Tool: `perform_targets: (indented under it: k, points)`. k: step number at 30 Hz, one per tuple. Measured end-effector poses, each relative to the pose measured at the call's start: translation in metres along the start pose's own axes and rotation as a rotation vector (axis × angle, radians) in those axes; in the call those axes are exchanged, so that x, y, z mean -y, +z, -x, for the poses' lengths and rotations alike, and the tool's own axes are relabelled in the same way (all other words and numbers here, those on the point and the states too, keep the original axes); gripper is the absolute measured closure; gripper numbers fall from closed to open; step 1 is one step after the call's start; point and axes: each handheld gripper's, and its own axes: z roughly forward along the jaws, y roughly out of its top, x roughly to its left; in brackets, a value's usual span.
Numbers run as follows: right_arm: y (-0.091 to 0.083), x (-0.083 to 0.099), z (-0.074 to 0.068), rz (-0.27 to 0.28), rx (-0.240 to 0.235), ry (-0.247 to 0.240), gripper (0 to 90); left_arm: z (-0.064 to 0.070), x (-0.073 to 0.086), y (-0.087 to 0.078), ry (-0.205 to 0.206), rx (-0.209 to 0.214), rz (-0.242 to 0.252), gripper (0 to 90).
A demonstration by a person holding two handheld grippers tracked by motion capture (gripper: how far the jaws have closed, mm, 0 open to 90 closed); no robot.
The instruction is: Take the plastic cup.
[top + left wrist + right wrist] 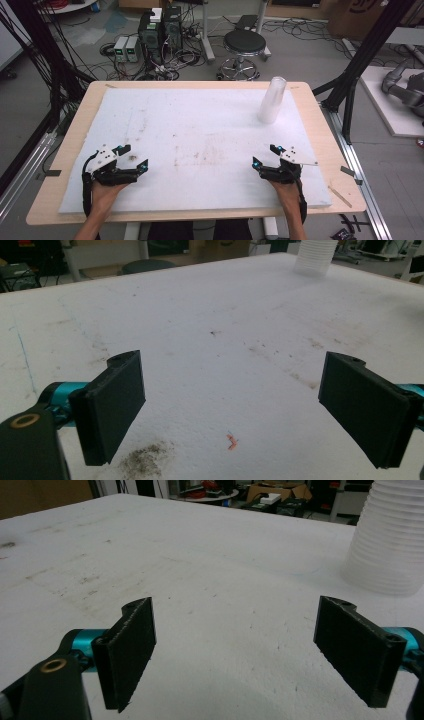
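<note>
Left gripper (pixel 134 157) and right gripper (pixel 265 156) both sit low over the near edge of the white foam pad (pixel 200 125), jaws spread wide, nothing between them. Stack of clear plastic cups (pixel 272 100) stands upright at far right of pad, well apart from both, nearer the right gripper.

- A robotics lab.
- Beyond the tongs, past the table (pixel 310 100): computer towers (pixel 160 32) in tangled cables (pixel 180 57), a stool (pixel 244 45).
- Black frame struts (pixel 367 50) at either side.
</note>
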Motion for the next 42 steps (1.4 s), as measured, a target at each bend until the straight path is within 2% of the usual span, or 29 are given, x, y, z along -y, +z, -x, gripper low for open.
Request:
perform_targets:
  k: [12,15,16,18,21,22,27,30,31,33,34,36,42]
  points:
    - [-0.001,0.000,0.001,0.006,-0.020,0.020,17.1,0.000,0.000,-0.001,0.003,-0.009,0.006,11.2]
    - [-0.002,0.000,0.001,0.020,-0.024,0.012,17.0,0.000,0.000,0.000,0.000,-0.007,0.006,11.2]
    - [-0.003,-0.001,0.002,0.018,-0.038,0.013,17.1,0.000,0.000,0.000,0.005,-0.002,0.006,11.2]
    - [-0.005,-0.004,0.004,0.014,-0.029,0.000,17.0,0.000,0.000,0.000,0.007,0.002,0.005,11.2]
    - [-0.010,-0.010,0.003,0.036,-0.025,0.008,17.0,0.001,0.000,-0.001,0.008,0.001,0.006,11.2]
    - [-0.014,-0.019,0.002,0.057,-0.010,-0.006,17.0,0.001,0.000,0.000,0.012,0.003,0.008,11.2]
    - [-0.024,-0.042,-0.002,0.103,0.004,-0.033,17.0,0.000,0.000,0.000,0.013,0.018,0.004,11.2]
    - [-0.026,-0.054,-0.004,0.097,0.007,-0.061,17.0,0.000,0.000,0.000,0.009,0.030,-0.003,11.2]
    - [-0.027,-0.067,-0.003,0.099,0.013,-0.070,17.0,-0.001,0.000,0.001,0.009,0.031,-0.005,11.2]
    - [-0.029,-0.074,-0.003,0.101,0.021,-0.069,17.0,-0.001,-0.001,0.001,0.005,0.037,-0.008,11.2]
    - [-0.031,-0.088,-0.001,0.125,0.019,-0.054,17.0,-0.001,-0.001,0.001,0.005,0.037,-0.008,11.2]
    - [-0.032,-0.104,0.000,0.131,0.044,-0.071,17.0,-0.001,-0.001,0.001,0.002,0.040,-0.014,11.2]
    - [-0.033,-0.147,0.014,0.143,0.104,-0.061,17.0,-0.002,-0.001,0.002,-0.010,0.036,-0.023,11.2]
